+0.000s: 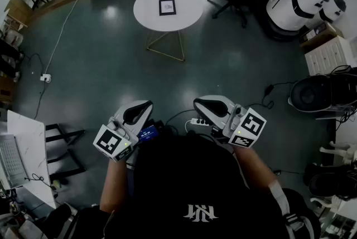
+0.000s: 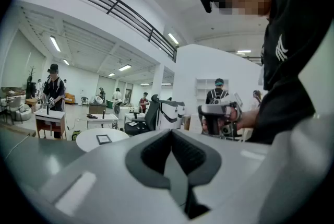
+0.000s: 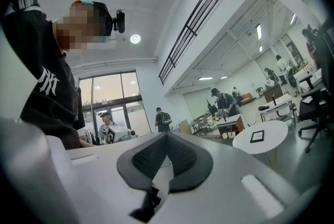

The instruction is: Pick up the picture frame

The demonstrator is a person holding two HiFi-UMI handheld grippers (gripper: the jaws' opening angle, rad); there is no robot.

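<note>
Both your left gripper (image 1: 137,112) and right gripper (image 1: 210,107) are pressed together, empty. Walk to the black-edged picture frame (image 1: 167,6) lying flat on the round white table (image 1: 146,11) well ahead; spread your jaws before reaching.

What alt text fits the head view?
A small black picture frame lies flat on a round white table across the dark grey floor, well ahead of the person. The left claw and right claw, both shut and empty, are held near the person's body.
</note>
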